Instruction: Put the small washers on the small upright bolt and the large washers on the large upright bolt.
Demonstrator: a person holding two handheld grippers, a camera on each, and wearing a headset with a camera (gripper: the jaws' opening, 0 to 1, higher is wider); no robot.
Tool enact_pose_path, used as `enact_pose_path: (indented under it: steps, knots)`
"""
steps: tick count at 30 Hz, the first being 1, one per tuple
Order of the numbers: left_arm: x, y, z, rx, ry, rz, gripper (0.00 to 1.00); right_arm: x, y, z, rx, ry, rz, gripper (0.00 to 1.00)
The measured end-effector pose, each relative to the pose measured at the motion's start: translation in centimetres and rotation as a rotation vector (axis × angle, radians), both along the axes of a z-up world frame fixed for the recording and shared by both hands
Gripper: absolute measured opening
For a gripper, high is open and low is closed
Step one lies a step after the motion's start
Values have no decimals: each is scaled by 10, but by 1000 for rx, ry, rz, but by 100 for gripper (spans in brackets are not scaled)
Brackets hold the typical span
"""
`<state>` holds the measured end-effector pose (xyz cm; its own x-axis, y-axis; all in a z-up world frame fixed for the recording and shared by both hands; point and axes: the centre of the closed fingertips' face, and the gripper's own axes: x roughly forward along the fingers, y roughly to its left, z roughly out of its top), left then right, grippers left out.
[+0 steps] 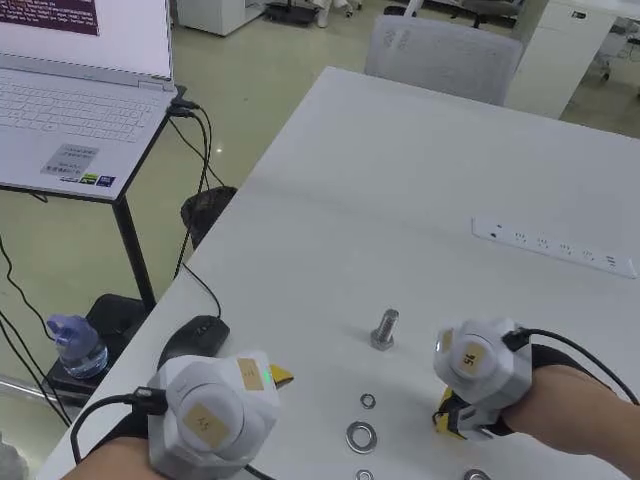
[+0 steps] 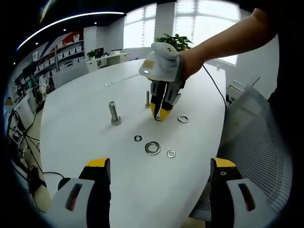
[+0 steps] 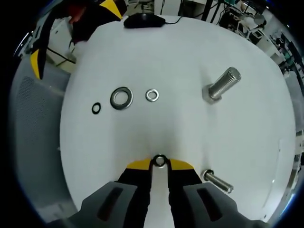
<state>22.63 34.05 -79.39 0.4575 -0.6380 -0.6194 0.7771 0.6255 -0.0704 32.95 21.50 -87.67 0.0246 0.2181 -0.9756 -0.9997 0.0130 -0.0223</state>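
Right hand-held gripper (image 3: 160, 167) pinching small washer (image 3: 160, 161) beside small bolt (image 3: 217, 182), left hand-held gripper (image 2: 160, 164) jaws apart, loose washers (image 1: 361, 436) and large bolt (image 1: 385, 329) upright on tabletop (image 1: 400, 200), mouse (image 1: 195, 340) and power strip (image 1: 553, 247) well apart, laptop (image 1: 70, 110) stickers illegible.

White workbench (image 1: 400, 180), power strip (image 1: 555, 247), grey mesh chair (image 1: 440, 55) behind, laptop (image 1: 70, 100) on stand (image 1: 130, 240), bright windows (image 2: 199, 19)

You get no readable text: laptop (image 1: 80, 100) screen lines, palm-rest stickers (image 1: 78, 165) (small, blurred) too faint.
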Motion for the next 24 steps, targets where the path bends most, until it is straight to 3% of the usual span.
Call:
enact_pose_path:
  steps: [13,24]
  knots:
    - [-2,-1,3,4,-6,3,85,1,-2,2,22,22,-68,13]
    - [-3,-2,6,9,-11,9,85,-2,-19,20,32,19,-96,12]
